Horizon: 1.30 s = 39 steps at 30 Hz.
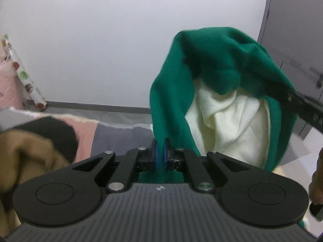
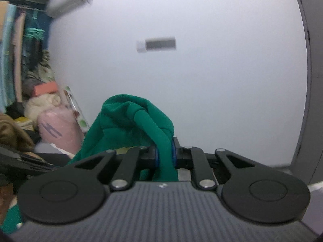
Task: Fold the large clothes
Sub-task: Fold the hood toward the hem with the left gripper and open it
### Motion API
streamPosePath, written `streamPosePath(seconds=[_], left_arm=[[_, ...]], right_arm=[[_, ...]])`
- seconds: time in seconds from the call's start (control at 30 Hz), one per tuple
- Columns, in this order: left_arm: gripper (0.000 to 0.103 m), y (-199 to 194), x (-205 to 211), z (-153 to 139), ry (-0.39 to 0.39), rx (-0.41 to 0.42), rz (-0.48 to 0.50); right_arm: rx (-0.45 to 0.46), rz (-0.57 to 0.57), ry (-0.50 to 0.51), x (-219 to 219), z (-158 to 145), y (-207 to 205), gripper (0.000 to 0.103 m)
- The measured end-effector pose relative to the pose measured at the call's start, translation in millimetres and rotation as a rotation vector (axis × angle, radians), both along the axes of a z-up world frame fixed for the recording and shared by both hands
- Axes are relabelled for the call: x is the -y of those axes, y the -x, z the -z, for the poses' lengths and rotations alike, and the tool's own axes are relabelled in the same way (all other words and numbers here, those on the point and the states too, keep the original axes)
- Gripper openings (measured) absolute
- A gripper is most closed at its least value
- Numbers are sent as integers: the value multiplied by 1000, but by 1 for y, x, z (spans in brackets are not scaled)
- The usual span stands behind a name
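The left gripper (image 1: 161, 153) is pinched tight on a thin edge of the green garment (image 1: 212, 60). From the blue pads (image 1: 155, 153) the cloth goes up and off to the right of the gripper, where it hangs in a big loop in the air. Inside the loop shows a cream lining (image 1: 228, 121). The other gripper's black arm (image 1: 306, 109) pokes in past the far right of the cloth. To the left of the left gripper lies a brown cloth (image 1: 26, 153), on a pink and grey cover (image 1: 113, 135).

The right gripper (image 2: 165, 157) is also clamped on the green garment (image 2: 129, 117), on a thick bunched roll of it. The cloth bulges up just above the jaws and spills down to the left. Far off to the left sits a pink bundle (image 2: 58, 129) among piled things. A white wall (image 2: 222, 80) is straight ahead.
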<state>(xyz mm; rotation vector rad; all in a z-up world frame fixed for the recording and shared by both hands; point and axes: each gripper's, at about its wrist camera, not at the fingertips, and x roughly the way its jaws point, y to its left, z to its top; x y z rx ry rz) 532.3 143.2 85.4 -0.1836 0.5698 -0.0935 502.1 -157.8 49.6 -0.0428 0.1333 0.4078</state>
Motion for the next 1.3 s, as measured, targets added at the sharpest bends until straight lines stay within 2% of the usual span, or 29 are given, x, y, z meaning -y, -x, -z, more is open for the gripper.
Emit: streamPosePath(seconds=[0.1, 0.23, 0.37, 0.47, 0.57, 0.67, 0.8, 0.9, 1.03, 1.07, 1.13, 1.17, 1.2, 1.3], left_arm=[[6, 63, -1, -4, -9, 14, -12], [6, 144, -4, 6, 39, 7, -52], [5, 213, -6, 28, 99, -16, -90], [5, 254, 0, 45, 112, -38, -94], [5, 282, 4, 59, 124, -71, -94], [5, 307, 9, 70, 156, -70, -91], [5, 314, 4, 80, 208, -81, -89], [6, 312, -1, 89, 254, -89, -92], [6, 308, -10, 105, 367, -123, -108], [11, 307, -13, 110, 404, -128, -113], [27, 306, -18, 116, 491, -132, -127], [42, 304, -20, 119, 527, -122, -128], [49, 302, -20, 122, 548, -115, -127], [53, 293, -18, 132, 597, -133, -124]], right_arm=[[60, 0, 3, 9, -8, 57, 15], [92, -21, 11, 17, -4, 135, 15], [54, -40, 29, 19, 19, 191, 15], [21, -73, 87, 14, 41, 231, 15], [-23, -90, 151, 9, 65, 268, 15], [-62, -84, 174, 9, 83, 288, 15], [-135, -71, 150, 20, 98, 299, 15], [-202, -55, 85, 35, 105, 303, 16], [-277, -60, 31, 50, 116, 315, 16], [-294, -64, 1, 54, 116, 319, 16], [-342, -54, -103, 70, 115, 322, 17], [-360, -39, -143, 76, 114, 323, 17], [-369, -16, -157, 77, 113, 324, 17], [-394, -12, -226, 81, 114, 323, 20]])
